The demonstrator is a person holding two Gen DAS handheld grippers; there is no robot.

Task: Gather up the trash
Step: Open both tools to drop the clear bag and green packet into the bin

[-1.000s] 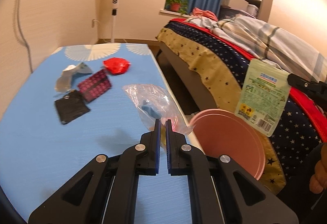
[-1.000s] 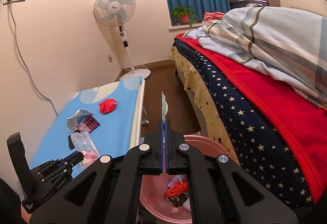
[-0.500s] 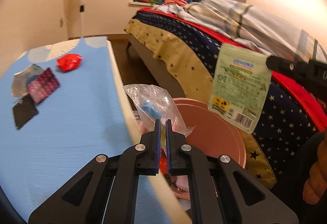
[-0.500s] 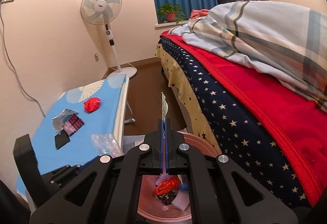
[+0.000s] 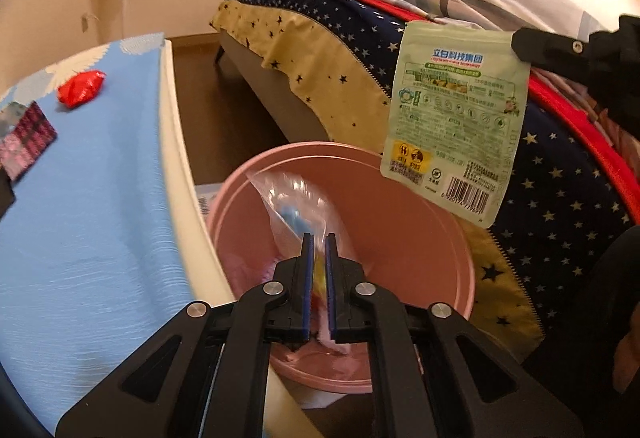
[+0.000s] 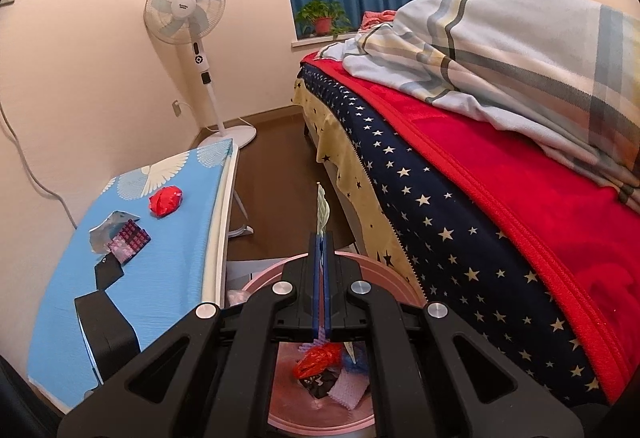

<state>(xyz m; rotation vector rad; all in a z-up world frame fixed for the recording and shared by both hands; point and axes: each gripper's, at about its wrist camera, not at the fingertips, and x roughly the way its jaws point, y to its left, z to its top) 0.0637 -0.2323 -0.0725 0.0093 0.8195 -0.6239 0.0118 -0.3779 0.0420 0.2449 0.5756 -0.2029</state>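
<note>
While both grippers hang over the pink bin (image 5: 420,238), the move to come turns on what lies straight below each load. The left gripper (image 5: 318,242) is clenched on a clear bag (image 5: 296,198), which stands up from the fingertips at centre frame, its long axis running up and left, with the bin's open mouth directly behind and under it. In the same view the right gripper (image 5: 532,46) at upper right pinches the top corner of a green pouch (image 5: 452,118); the pouch hangs long axis down, and its lower edge overlaps the bin's far rim, so it sits nearer the edge than the bag does. In the right wrist view the pouch (image 6: 322,210) shows edge-on between shut jaws, with the bin (image 6: 384,270) beneath. I judge the bag better placed to drop. More trash remains on the blue table (image 6: 172,258) at left: a red wrapper (image 6: 166,201) and a checked packet (image 6: 130,238).
</note>
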